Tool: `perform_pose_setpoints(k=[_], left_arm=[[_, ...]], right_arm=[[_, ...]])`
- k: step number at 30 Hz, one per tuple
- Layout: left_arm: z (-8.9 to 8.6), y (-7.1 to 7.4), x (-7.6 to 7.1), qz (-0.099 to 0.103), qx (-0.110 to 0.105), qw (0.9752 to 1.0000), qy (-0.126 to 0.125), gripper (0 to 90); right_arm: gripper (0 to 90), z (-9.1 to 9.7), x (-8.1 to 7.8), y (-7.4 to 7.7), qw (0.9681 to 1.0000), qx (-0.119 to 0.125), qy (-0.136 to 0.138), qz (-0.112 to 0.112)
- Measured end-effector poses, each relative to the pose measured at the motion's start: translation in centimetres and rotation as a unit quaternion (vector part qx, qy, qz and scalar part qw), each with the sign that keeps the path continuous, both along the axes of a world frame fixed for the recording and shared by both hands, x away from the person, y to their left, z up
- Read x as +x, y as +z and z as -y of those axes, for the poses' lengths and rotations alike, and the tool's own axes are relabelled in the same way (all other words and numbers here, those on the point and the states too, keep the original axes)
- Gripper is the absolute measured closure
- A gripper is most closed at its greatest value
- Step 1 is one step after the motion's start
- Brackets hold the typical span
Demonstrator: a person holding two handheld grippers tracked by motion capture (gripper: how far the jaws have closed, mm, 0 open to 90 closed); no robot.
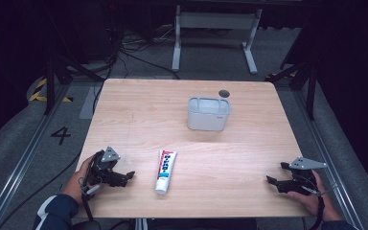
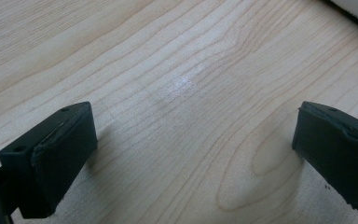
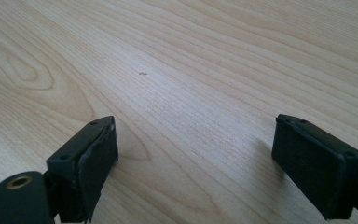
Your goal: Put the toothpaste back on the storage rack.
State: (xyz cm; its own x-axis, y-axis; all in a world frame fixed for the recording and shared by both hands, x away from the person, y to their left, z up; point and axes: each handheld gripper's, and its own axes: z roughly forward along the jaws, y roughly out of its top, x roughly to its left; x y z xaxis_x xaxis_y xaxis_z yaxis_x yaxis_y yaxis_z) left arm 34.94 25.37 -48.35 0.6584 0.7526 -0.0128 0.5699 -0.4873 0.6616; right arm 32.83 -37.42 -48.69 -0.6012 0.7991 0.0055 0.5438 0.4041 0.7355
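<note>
Both grippers, left (image 1: 124, 176) and right (image 1: 274, 181), rest spread and empty; toothpaste tube (image 1: 165, 170) lies untouched, likely the next grasp.

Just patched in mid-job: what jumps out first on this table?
A white toothpaste tube with blue and red print lies flat near the table's front edge, beside the open left gripper. A pale rectangular container stands farther back. The right gripper rests open at the front right.

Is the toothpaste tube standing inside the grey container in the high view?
No, the toothpaste tube lies flat on the table, well in front of the grey container and apart from it.
</note>
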Motion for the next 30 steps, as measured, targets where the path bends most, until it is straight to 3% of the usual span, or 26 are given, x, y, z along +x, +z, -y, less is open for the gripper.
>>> perform_pose_setpoints(k=[13, 20, 23, 24, 25, 27, 30], left_arm=[[-0.3, 0.1, 0.3, 0.002, 0.007, 0.9998, -0.017, 0.4], [0.4, 0.5, 0.3, -0.016, 0.020, 0.9997, 0.003, 1.9], [0.3, 0.7, 0.5, -0.022, 0.029, 0.9993, -0.005, 3.6], [0.4, 0.9, 0.4, -0.034, 0.034, 0.9989, -0.002, 3.6], [0.4, 1.0, 0.5, -0.028, 0.037, 0.9989, -0.007, 4.6], [0.5, 1.1, 0.5, -0.041, 0.038, 0.9984, -0.007, 6.6], [0.8, 1.5, 0.6, -0.051, 0.040, 0.9979, 0.010, 12.9]], right_arm=[[14.5, 0.0, 0.0, 0.0, 1.0000, 0.000, -0.002, -0.001], [14.5, 0.0, 0.0, 0.0, 1.0000, 0.001, -0.002, -0.001], [14.5, 0.0, 0.0, 0.0, 1.0000, 0.000, -0.002, -0.001], [14.5, 0.0, 0.0, 0.0, 1.0000, 0.000, -0.002, -0.001], [14.5, 0.0, 0.0, 0.0, 1.0000, 0.000, -0.002, -0.001], [14.5, 0.0, 0.0, 0.0, 1.0000, 0.000, -0.002, -0.001], [14.5, 0.0, 0.0, 0.0, 1.0000, 0.000, -0.002, -0.001]])
